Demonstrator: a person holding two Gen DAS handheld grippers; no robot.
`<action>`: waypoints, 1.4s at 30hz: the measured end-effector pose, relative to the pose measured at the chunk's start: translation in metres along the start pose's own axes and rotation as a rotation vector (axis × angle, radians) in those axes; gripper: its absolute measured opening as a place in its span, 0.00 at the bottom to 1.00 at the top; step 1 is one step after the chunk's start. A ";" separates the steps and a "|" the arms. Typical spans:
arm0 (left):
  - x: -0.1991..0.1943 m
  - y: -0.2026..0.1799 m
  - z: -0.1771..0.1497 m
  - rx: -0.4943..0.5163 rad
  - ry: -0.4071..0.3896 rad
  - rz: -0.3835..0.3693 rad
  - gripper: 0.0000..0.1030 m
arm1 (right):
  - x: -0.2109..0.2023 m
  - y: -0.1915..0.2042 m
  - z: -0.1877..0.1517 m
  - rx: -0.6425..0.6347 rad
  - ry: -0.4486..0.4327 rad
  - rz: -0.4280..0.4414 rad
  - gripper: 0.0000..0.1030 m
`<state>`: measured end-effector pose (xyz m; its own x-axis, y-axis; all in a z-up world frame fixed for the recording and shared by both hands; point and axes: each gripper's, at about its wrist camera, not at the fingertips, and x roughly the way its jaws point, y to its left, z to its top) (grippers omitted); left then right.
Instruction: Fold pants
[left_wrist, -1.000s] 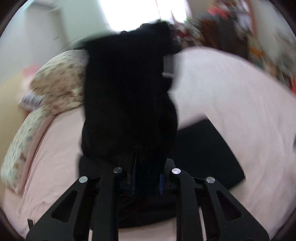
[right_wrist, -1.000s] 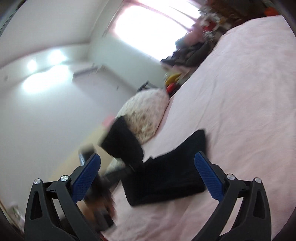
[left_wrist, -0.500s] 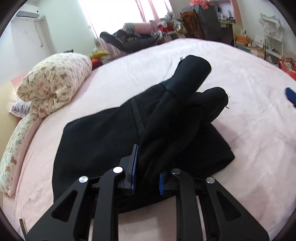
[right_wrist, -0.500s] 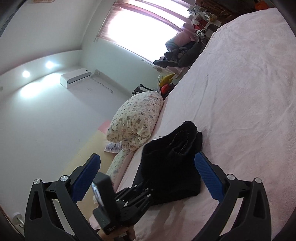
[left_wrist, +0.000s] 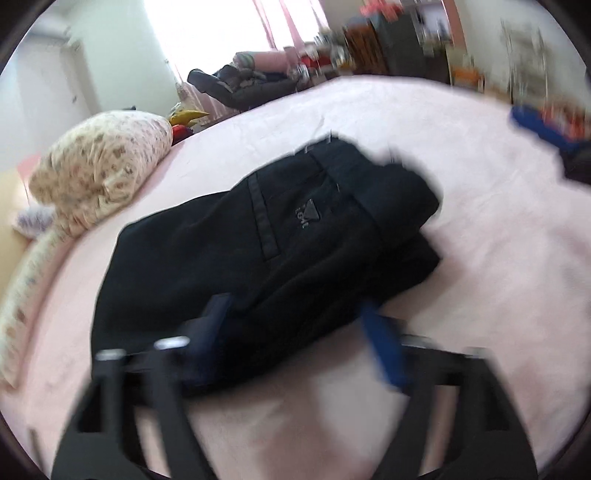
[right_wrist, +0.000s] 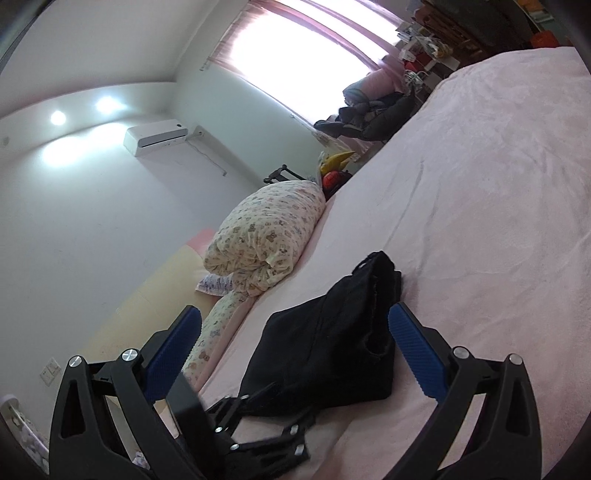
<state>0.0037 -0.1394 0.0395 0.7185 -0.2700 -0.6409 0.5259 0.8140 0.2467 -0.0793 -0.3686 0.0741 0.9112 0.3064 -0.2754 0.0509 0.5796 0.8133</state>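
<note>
The black pants (left_wrist: 277, 240) lie in a folded pile on the pink bed (left_wrist: 480, 258), a pocket and a small logo facing up. My left gripper (left_wrist: 299, 328) sits at the near edge of the pile. Its jaws are opening, the blurred blue pads stand wide on either side of the cloth and do not press it. In the right wrist view the pants (right_wrist: 325, 347) lie just ahead, with the left gripper (right_wrist: 258, 424) at their near end. My right gripper (right_wrist: 295, 328) is open and holds nothing, hovering beside the pile.
A rolled flowered quilt (left_wrist: 103, 166) lies along the bed's left side, also in the right wrist view (right_wrist: 269, 232). Dark clothes and cluttered furniture (left_wrist: 251, 85) stand beyond the far edge. Bare pink sheet (right_wrist: 480, 184) spreads to the right of the pants.
The left gripper brought the lifted pants down onto the pile and its jaws spread, letting go of the cloth. The right gripper stayed almost still.
</note>
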 end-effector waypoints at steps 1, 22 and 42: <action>-0.009 0.004 -0.003 -0.034 -0.023 -0.036 0.81 | 0.001 0.002 0.000 -0.014 -0.003 0.007 0.99; 0.002 0.111 -0.022 -0.429 0.081 0.154 0.97 | 0.096 0.025 -0.066 -0.217 0.390 -0.117 0.76; 0.024 0.102 -0.022 -0.381 0.097 0.208 0.98 | 0.073 0.036 -0.067 -0.289 0.294 -0.167 0.88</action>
<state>0.0643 -0.0515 0.0337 0.7357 -0.0455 -0.6758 0.1559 0.9823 0.1036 -0.0385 -0.2751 0.0490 0.7428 0.3679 -0.5593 0.0336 0.8139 0.5801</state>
